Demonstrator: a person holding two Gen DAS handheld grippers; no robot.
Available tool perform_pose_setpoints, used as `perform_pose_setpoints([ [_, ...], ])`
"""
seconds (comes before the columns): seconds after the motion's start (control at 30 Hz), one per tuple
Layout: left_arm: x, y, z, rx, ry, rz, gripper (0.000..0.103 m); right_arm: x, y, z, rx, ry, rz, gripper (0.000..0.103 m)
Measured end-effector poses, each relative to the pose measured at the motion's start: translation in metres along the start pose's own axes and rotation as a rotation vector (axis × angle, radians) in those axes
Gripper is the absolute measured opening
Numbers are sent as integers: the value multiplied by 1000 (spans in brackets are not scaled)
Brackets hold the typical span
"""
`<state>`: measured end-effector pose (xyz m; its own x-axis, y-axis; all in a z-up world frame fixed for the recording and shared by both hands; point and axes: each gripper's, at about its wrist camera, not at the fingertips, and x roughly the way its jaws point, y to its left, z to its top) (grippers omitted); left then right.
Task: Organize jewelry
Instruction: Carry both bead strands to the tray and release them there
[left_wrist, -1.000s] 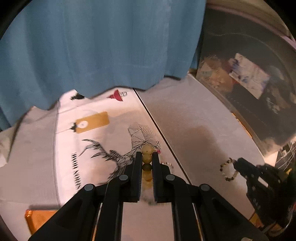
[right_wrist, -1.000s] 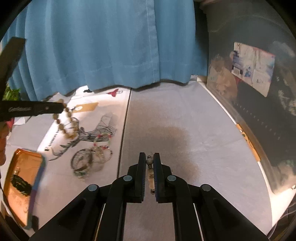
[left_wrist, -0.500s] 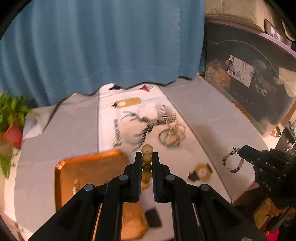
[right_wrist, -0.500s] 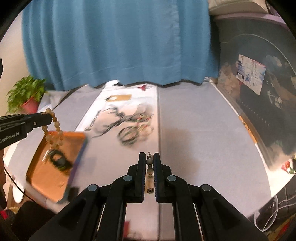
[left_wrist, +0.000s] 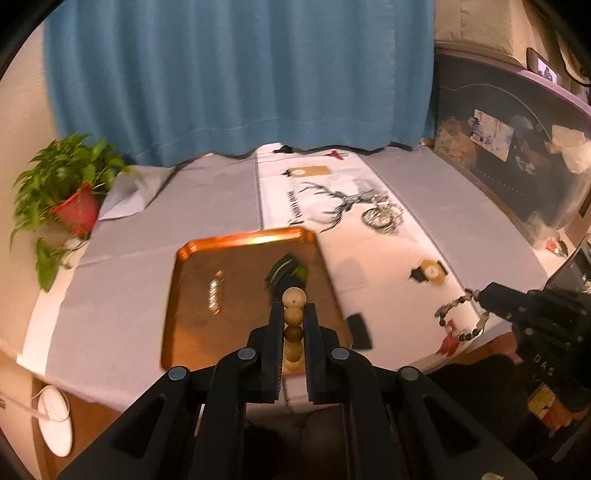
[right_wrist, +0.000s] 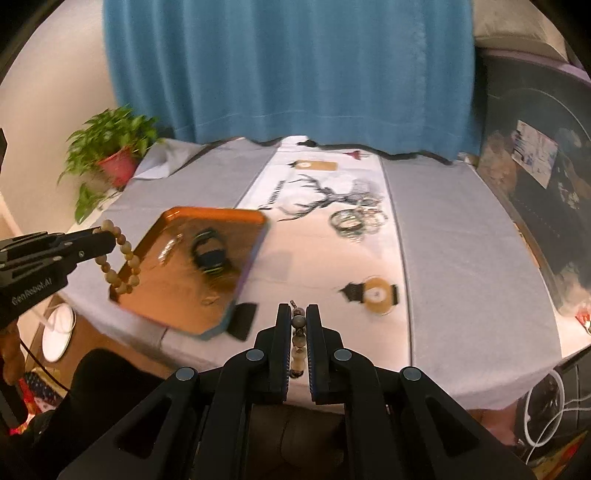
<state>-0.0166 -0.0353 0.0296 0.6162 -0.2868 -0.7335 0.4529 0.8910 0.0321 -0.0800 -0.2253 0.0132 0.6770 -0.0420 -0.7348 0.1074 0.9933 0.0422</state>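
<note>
My left gripper (left_wrist: 293, 314) is shut on a tan wooden bead bracelet (left_wrist: 293, 297), held above the near edge of an orange tray (left_wrist: 195, 295). The bracelet hangs from it in the right wrist view (right_wrist: 118, 254). The tray (right_wrist: 162, 280) holds a dark bracelet (left_wrist: 286, 271) and a small chain (left_wrist: 213, 295). My right gripper (right_wrist: 299, 321) is shut on a dark mixed-bead bracelet (right_wrist: 298, 345), held over the table's front edge; it also shows in the left wrist view (left_wrist: 461, 314). Silver bangles (right_wrist: 356, 219) lie on the deer-print runner (right_wrist: 314, 192).
A grey cloth (right_wrist: 461, 258) covers the table. A potted plant (right_wrist: 114, 162) stands at the back left, a dark clear bin (right_wrist: 546, 206) on the right, a blue curtain (right_wrist: 288, 74) behind. A round gold piece (right_wrist: 375, 295) and a black tag (right_wrist: 243, 319) lie near the front.
Both grippers have pulled back and up from the table with their bracelets. The left one has swung left from the runner to over the orange tray.
</note>
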Motion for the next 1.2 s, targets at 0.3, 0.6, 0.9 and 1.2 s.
perform_pose_setpoints([
  [0.3,-14,28,-41,-54,12,18,8,-16,52,-18,-79,16,43,8],
  [0.6,-13,45,-53,-91,27,32,8,-13,78,-22,-122,36,73,8],
  [0.9,-5,63,-48,-121,30,61,8,-1,88,-13,-137,42,89,8],
  [1.2,19,84,-31,-144,42,54,8,27,100,11,-139,32,112,8],
])
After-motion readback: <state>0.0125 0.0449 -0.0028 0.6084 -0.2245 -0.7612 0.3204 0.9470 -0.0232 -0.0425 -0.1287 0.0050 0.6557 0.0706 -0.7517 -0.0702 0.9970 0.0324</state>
